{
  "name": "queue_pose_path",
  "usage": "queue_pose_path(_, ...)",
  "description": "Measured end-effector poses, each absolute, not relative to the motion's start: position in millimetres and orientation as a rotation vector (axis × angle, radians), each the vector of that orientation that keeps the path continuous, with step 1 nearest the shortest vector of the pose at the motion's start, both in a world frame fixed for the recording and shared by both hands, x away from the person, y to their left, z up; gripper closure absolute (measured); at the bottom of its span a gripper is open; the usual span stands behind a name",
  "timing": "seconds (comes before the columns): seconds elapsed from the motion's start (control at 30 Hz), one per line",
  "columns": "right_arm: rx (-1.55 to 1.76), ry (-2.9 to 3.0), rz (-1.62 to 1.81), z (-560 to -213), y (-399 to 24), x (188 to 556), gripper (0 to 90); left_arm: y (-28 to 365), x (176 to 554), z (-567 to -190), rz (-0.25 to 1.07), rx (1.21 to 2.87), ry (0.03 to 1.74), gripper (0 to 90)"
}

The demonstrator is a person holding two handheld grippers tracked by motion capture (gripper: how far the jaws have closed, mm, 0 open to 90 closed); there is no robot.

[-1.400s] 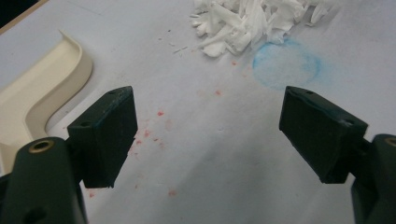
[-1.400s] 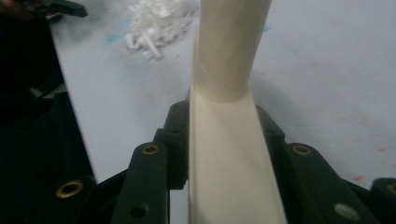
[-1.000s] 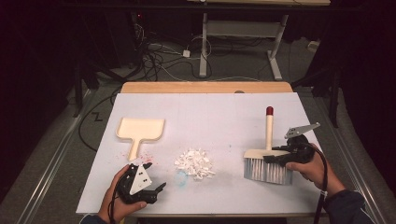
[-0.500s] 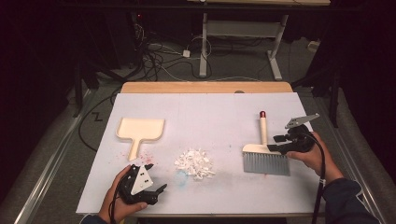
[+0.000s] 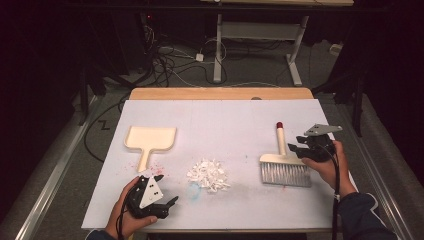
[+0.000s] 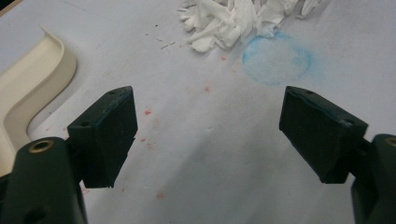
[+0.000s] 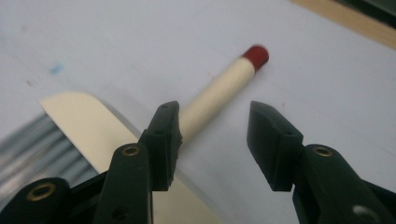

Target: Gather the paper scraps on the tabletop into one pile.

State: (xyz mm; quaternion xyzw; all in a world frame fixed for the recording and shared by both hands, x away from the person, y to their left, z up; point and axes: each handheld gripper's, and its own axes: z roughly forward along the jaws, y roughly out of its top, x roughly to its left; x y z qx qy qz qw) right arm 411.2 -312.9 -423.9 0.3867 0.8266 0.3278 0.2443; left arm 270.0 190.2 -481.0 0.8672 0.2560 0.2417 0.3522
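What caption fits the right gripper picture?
Open hand-held gripper beside the brush handle, not gripping it.

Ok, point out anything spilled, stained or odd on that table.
A heap of white scraps lies loose mid-table, as if spilled. Just beside it is a smudged blue ring on the white sheet, and red specks are scattered near the cream dustpan. The brush lies flat and looks fine.

The high view looks forward and down on the whole table. The left gripper view sits close over the near left sheet, sharing the paper scraps. The right gripper view closely faces the brush at the right.
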Motion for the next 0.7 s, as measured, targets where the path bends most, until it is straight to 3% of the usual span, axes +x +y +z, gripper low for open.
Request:
queue_pose_path(0.17,0.998,2.141,1.039,-408.0,-311.7,385.5,37.0,191.7,269.2,-479.9,0.636,2.233,0.667,18.5)
queue_pose_path(0.37,0.893,2.050,1.114,-400.5,-311.1,342.3,26.5,192.9,271.5,-479.1,0.633,2.221,0.689,18.5)
queue_pose_path(0.7,0.853,1.988,1.113,-425.4,-311.2,289.0,20.8,189.7,274.8,-478.6,0.647,2.223,0.694,17.3)
